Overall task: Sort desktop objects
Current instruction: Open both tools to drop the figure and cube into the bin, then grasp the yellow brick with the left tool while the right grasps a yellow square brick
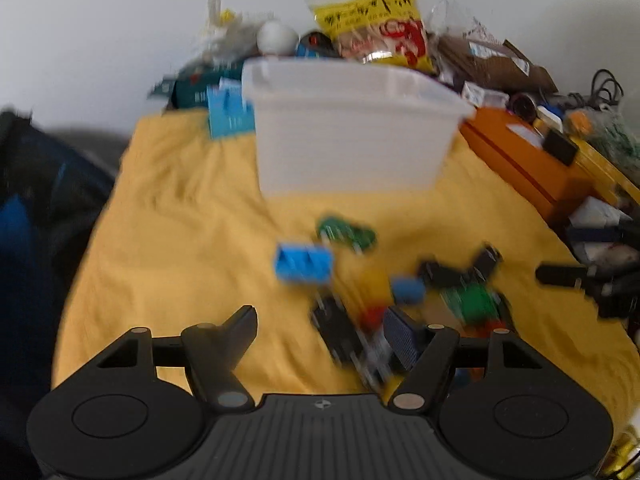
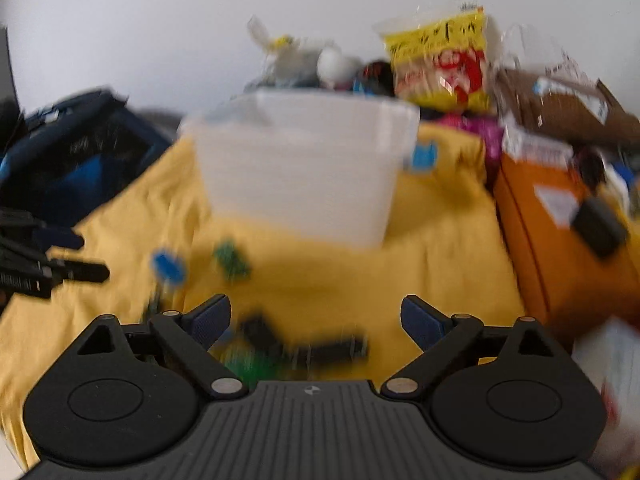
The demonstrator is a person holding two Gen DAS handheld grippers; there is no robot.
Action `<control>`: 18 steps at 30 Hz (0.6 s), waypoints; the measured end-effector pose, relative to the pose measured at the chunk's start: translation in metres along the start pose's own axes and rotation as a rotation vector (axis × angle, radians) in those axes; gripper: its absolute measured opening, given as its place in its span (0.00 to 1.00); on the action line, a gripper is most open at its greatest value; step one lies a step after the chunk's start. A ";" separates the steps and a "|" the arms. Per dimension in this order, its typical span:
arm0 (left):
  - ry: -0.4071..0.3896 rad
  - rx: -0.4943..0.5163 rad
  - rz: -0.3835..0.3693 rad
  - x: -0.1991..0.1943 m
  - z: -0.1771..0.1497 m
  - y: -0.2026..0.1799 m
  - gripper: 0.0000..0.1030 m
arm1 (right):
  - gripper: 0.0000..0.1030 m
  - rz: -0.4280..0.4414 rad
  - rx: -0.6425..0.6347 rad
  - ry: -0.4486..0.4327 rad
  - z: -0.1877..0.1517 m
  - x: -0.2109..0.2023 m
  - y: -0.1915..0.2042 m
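Black, ribbed housings carry both tongs, and both stand wide apart with nothing between the pads. The left tongs [image 1: 324, 328] hang over the near edge of a scatter of small parts: a black connector [image 1: 340, 332] lies just ahead of the right pad, and a blue terminal block [image 1: 303, 263] and a green part [image 1: 347, 233] lie further ahead. The right tongs [image 2: 316, 320] straddle a black connector strip [image 2: 328, 350] lying on the yellow cloth [image 2: 440, 272] that covers the bench. Beyond both, well ahead, stands the translucent white bin [image 1: 352, 136].

Judged step: approach for a pick. Next move: settle each pair over one part, close, then carry it to the bin. Blur hides the fine detail.
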State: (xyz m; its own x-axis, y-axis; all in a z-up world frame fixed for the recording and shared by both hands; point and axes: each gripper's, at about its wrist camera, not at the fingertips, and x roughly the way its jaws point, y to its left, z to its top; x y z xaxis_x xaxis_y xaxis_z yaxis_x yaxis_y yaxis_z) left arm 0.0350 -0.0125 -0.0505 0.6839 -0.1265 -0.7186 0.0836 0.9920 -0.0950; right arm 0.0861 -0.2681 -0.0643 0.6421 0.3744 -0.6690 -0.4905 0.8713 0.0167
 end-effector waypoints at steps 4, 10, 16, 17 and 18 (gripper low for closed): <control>0.025 -0.037 -0.004 -0.001 -0.038 -0.013 0.71 | 0.89 0.038 -0.008 0.052 -0.039 -0.007 0.011; 0.042 0.110 -0.022 0.014 -0.063 -0.044 0.71 | 0.64 0.061 -0.015 0.087 -0.051 -0.001 0.016; 0.037 0.154 0.008 0.026 -0.062 -0.055 0.71 | 0.64 0.074 -0.050 0.085 -0.057 -0.001 0.028; 0.034 0.162 0.011 0.028 -0.061 -0.056 0.71 | 0.64 0.073 -0.053 0.084 -0.059 0.000 0.028; 0.032 0.172 0.016 0.030 -0.062 -0.058 0.71 | 0.64 0.070 -0.050 0.092 -0.060 0.002 0.028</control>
State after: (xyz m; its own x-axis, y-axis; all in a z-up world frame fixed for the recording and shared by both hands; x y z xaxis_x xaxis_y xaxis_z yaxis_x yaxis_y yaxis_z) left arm 0.0055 -0.0743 -0.1097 0.6633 -0.1076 -0.7405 0.1975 0.9797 0.0346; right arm 0.0378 -0.2621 -0.1097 0.5499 0.4013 -0.7325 -0.5629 0.8260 0.0300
